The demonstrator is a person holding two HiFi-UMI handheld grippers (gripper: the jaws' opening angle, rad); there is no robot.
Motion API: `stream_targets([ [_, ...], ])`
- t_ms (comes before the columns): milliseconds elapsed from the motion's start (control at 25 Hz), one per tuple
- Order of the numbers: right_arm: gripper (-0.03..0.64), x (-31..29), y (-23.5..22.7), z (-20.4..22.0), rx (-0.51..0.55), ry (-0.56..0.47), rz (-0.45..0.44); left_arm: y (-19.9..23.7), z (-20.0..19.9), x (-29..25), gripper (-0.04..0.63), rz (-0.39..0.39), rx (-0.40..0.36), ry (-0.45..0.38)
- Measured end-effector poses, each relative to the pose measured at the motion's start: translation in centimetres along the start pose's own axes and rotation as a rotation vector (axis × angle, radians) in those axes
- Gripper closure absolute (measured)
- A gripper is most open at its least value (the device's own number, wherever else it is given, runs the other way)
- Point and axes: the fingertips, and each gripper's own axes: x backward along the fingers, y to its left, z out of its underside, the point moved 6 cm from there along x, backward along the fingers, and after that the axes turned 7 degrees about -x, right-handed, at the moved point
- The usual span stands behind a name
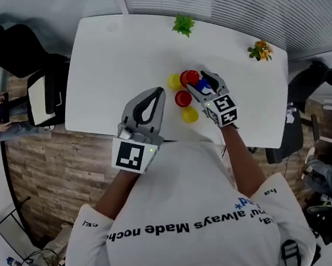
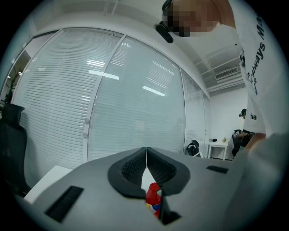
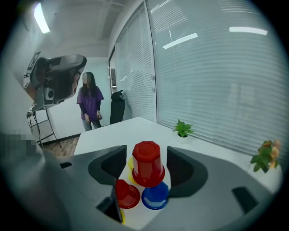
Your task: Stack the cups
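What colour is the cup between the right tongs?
The cup is red; the right gripper view shows it best.

Group: five small plastic cups, two red, two yellow, one blue, all base up, packed close together toward the right of the white table (image 1: pixel 116 57).
Upper red cup (image 3: pixel 147 163): faceted base on top, upright, raised above the rest, rim overlapping the tops of the blue and far yellow ones.
Blue cup (image 3: pixel 155 196): upside down on the table, right of the group, partly under the upper red rim.
Lower red cup (image 3: pixel 126 194): upside down on the table, just beside the blue one, nearer than the raised one.
Far yellow cup (image 1: pixel 174 82): far left of the group, mostly hidden behind the raised red.
Near yellow cup (image 1: pixel 189 115): nearest of all, just beside the lower red.
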Motion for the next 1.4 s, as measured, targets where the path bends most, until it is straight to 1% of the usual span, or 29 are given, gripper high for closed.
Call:
stream_targets([
  [320, 0.336, 4.2, 0.7, 0.3, -0.026, -0.049, 0.043, -0.8, -0.2, 0.4, 0.575, 0.015, 0.003, -0.006],
  [520, 0.337, 6.1, 2.5, 2.1, -0.021, -0.051, 0.032, -1.6, -0.2, 0.6, 0.575, 0.031, -0.004, -0.008],
  [800, 0.337, 6.7, 5.7, 6.2, -0.009, 0.001, -0.037, -2.4, -0.3, 1.0, 0.575, 0.044, -0.005, -0.009],
  [960, 0.334, 6.4, 6.7, 8.7, 0.010, 0.039, -0.066, -2.8, -0.3, 1.3, 0.575, 0.050, -0.005, -0.008],
  [1040, 0.334, 6.0, 7.2, 9.3, 0.017, 0.054, -0.078, -2.9, -0.3, 1.4, 0.575, 0.050, -0.005, -0.006],
  [1400, 0.330, 3.7, 7.8, 12.2, 0.044, 0.109, -0.094, -3.0, -0.1, 2.0, 0.575, 0.046, -0.013, -0.001],
])
